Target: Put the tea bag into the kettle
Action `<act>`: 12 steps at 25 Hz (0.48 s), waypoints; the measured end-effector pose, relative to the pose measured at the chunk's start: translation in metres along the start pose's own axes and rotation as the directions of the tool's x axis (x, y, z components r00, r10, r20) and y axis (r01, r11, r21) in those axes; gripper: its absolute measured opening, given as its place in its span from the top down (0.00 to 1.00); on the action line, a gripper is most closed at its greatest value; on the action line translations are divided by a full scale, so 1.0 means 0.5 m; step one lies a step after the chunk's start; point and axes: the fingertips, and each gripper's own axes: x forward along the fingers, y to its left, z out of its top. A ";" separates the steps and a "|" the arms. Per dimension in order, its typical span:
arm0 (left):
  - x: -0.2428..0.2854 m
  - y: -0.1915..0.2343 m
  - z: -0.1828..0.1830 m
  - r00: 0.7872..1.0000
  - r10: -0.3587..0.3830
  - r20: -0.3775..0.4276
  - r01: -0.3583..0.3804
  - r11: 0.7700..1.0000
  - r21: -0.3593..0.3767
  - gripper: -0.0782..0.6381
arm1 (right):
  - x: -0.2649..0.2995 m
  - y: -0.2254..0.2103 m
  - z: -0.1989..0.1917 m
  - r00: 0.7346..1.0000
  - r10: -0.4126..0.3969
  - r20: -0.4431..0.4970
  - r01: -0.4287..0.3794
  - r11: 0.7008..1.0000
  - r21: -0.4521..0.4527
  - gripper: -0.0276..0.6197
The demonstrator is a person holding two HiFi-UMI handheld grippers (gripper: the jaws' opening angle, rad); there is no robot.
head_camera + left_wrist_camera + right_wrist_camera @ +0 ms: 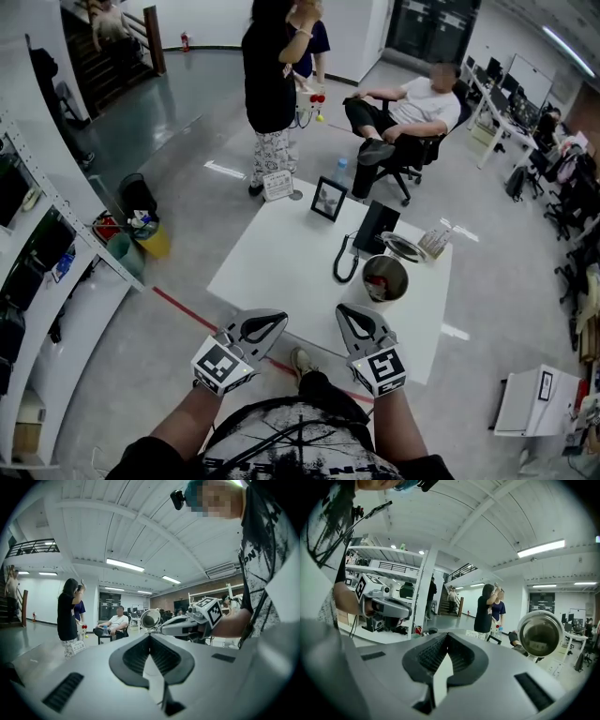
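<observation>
Head view first: both my grippers hang low in front of me, just off the near edge of the white rectangular table [281, 258]. My left gripper [265, 325] and my right gripper [354, 322] are each clenched on nothing. The round shiny metal kettle [385, 277] stands on the table's near right part, just ahead of my right gripper but not touching it. There's a small pale-and-red scrap [379, 292] down in its open top, too small for me to say if that's the tea bag. Further back on the table are a black phone with a coiled cord [371, 231] and a black picture frame [329, 199]. Left gripper view: my jaws are pressed together, nothing between them, and past them I see the kettle's open mouth beside my right gripper. Right gripper view: same deal, jaws squeezed together and empty, kettle off to the right, my left gripper off to the left.
</observation>
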 end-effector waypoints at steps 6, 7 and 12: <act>-0.024 0.006 0.007 1.000 0.021 0.008 -0.021 1.000 0.004 0.88 | 0.015 0.015 0.002 1.000 0.011 -0.017 -0.011 1.000 -0.015 0.94; -0.027 0.006 0.008 1.000 0.023 0.008 -0.023 1.000 0.005 0.88 | 0.016 0.017 0.003 1.000 0.013 -0.018 -0.013 1.000 -0.017 0.94; -0.039 0.006 0.008 0.999 0.033 0.008 -0.034 0.999 0.009 0.88 | 0.021 0.029 0.009 1.000 0.024 -0.012 -0.024 0.999 -0.031 0.94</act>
